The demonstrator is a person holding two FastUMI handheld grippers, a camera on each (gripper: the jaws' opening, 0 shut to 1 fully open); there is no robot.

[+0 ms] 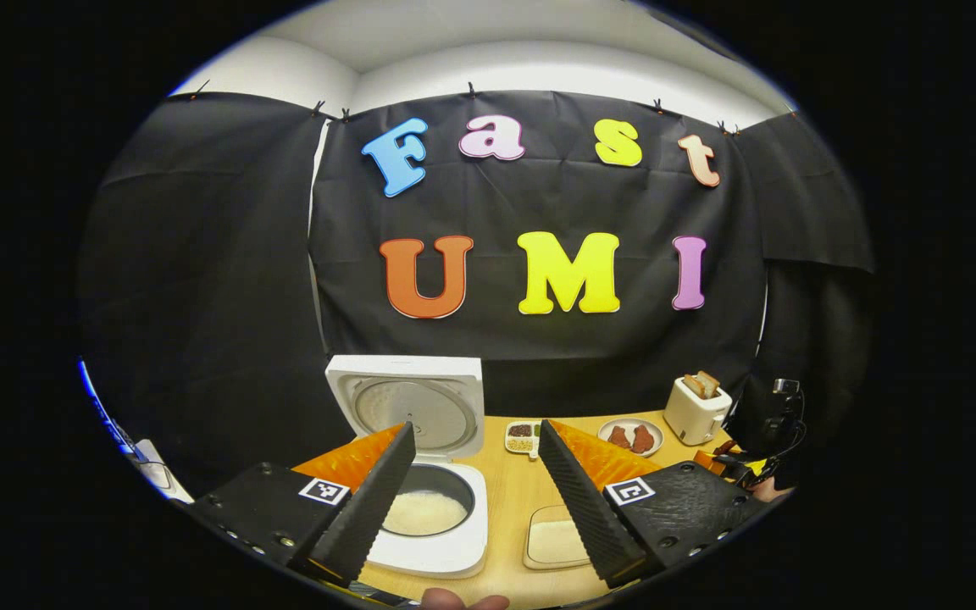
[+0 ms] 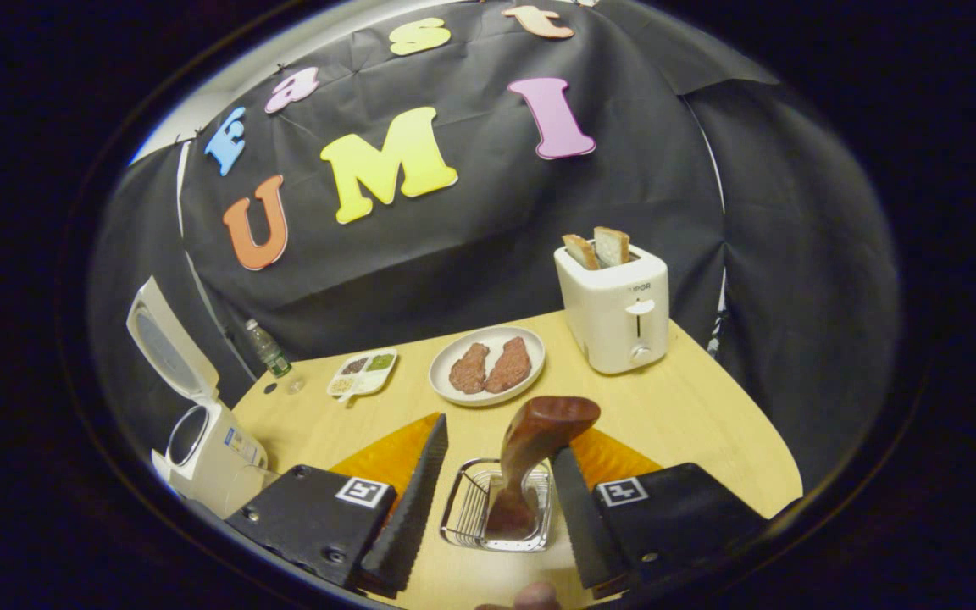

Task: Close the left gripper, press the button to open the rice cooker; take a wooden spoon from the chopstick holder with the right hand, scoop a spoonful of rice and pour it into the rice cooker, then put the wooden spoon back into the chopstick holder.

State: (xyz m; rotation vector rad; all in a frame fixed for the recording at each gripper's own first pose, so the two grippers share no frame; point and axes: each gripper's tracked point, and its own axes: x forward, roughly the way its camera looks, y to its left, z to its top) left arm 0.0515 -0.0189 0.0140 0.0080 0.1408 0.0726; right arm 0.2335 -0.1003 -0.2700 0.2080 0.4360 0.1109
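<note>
In the left gripper view, the left gripper [image 1: 475, 474] is hanging with its fingers spread wide above the table [image 1: 509, 500], framing the rice cooker [image 1: 424, 474], whose lid is standing open over white rice, and a shallow rice tray [image 1: 554, 542] just beside it. In the right gripper view, the right gripper [image 2: 496, 500] is hovering spread apart, gripping nothing, around the wire chopstick holder [image 2: 467, 508], where the wooden spoon [image 2: 535, 449] is standing, leaning toward the right finger.

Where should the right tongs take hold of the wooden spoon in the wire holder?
Probably the upper handle of the wooden spoon, where it rises clear of the wire holder. Come from above, fingers on either side; the right tongs are open and already straddle it. The lower end sits inside the basket, harder to reach.
</note>
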